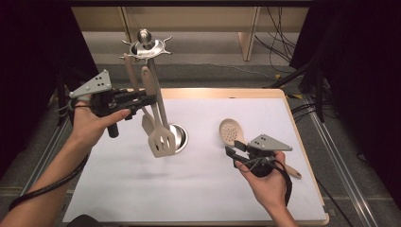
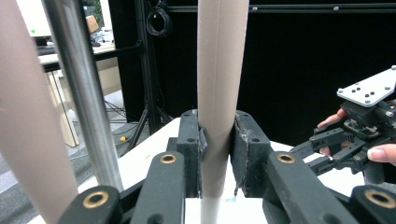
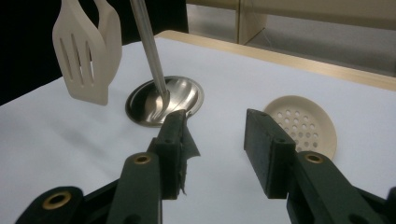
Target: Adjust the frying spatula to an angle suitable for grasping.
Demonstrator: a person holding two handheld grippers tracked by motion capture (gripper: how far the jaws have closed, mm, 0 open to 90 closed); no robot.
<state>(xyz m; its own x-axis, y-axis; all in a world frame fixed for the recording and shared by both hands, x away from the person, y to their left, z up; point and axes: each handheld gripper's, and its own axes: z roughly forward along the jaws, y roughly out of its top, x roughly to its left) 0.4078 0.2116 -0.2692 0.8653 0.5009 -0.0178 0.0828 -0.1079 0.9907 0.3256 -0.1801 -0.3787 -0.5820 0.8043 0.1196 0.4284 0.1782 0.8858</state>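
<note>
A metal utensil stand (image 1: 147, 46) rises on a thin pole (image 2: 84, 93) from a round steel base (image 1: 178, 137). Two beige turners hang from it, the slotted one (image 1: 161, 142) in front. My left gripper (image 1: 144, 100) reaches in level from the left, and its jaws are shut on one beige handle (image 2: 217, 93) partway up. I cannot tell for certain which turner that handle belongs to. My right gripper (image 1: 231, 153) rests low on the table with its jaws open and nothing between them (image 3: 215, 135). A beige perforated skimmer (image 1: 230, 131) lies just beyond it.
The white mat (image 1: 198, 189) covers a wooden table (image 1: 302, 142). A second beige handle (image 2: 23, 121) hangs close on the left of the pole. The stand's base (image 3: 163, 100) and the slotted turner (image 3: 86, 65) lie ahead-left of my right gripper, and the skimmer's bowl (image 3: 301, 123) ahead-right.
</note>
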